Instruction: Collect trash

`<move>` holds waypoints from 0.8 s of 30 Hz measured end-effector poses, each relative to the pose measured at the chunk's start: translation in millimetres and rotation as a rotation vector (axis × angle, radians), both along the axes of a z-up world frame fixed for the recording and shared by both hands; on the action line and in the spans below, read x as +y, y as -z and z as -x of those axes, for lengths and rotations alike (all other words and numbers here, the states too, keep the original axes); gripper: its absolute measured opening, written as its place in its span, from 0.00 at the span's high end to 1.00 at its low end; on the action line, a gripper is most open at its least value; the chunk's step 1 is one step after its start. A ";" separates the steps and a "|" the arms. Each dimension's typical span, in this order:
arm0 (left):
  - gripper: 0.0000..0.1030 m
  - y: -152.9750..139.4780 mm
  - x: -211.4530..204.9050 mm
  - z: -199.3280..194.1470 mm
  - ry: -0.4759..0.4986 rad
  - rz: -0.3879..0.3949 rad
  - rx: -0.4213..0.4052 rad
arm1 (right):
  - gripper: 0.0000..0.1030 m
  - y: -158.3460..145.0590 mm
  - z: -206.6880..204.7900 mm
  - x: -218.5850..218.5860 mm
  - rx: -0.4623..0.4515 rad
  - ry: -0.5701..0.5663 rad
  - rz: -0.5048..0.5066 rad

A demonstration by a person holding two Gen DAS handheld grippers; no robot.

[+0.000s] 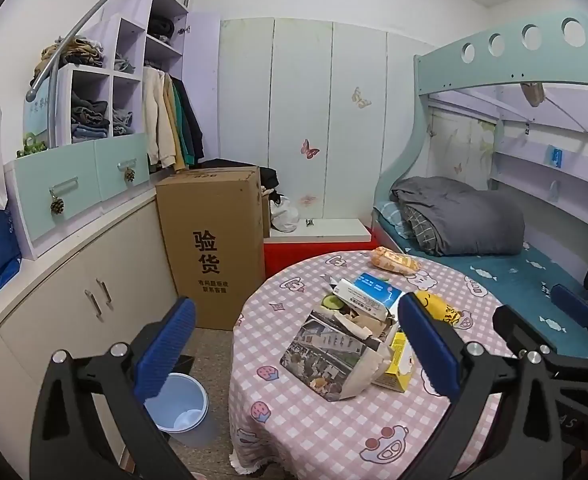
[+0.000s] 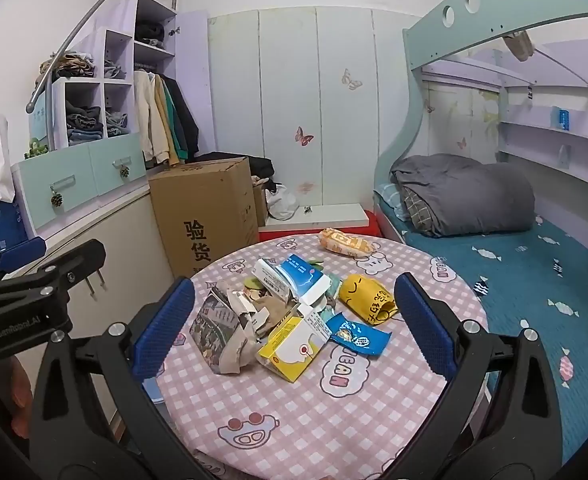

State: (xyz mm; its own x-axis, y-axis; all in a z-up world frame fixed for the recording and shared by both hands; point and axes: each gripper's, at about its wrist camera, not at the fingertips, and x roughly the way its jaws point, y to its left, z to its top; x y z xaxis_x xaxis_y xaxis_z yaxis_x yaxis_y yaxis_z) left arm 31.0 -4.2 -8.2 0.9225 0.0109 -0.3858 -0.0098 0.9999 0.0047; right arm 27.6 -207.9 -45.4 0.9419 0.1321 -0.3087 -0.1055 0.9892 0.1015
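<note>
A heap of trash lies on the round table with the pink checked cloth (image 2: pixel 294 412): crumpled newspaper (image 2: pixel 222 328), a yellow carton (image 2: pixel 290 348), a blue-and-white box (image 2: pixel 305 280), a yellow wrapper (image 2: pixel 367 298), a blue wrapper (image 2: pixel 357 336) and, farther back, an orange snack packet (image 2: pixel 345 244). My right gripper (image 2: pixel 294 284) hovers open in front of the heap, holding nothing. My left gripper (image 1: pixel 295 306) is open too, near the table's left edge, with the newspaper (image 1: pixel 325 352) ahead of it. A pale blue bin (image 1: pixel 178 404) stands on the floor left of the table.
A tall cardboard box (image 1: pixel 214 240) stands behind the bin beside low cabinets (image 1: pixel 94 292). A bunk bed with a grey quilt (image 2: pixel 465 196) runs along the right. A red stool with a white board (image 1: pixel 317 240) sits behind the table.
</note>
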 end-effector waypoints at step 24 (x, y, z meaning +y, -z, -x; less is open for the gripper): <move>0.04 0.1 0.5 1.7 -0.026 -0.023 0.004 | 0.06 -8.2 3.3 5.1 0.000 -0.016 -0.004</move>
State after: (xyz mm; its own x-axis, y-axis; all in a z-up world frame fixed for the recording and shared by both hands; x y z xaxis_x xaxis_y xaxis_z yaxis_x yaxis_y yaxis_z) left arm 29.2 -3.8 -8.4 0.9201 0.0439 -0.3891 -0.0359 0.9990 0.0279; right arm 24.3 -202.8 -37.2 0.9398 0.1484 -0.3078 -0.1213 0.9870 0.1055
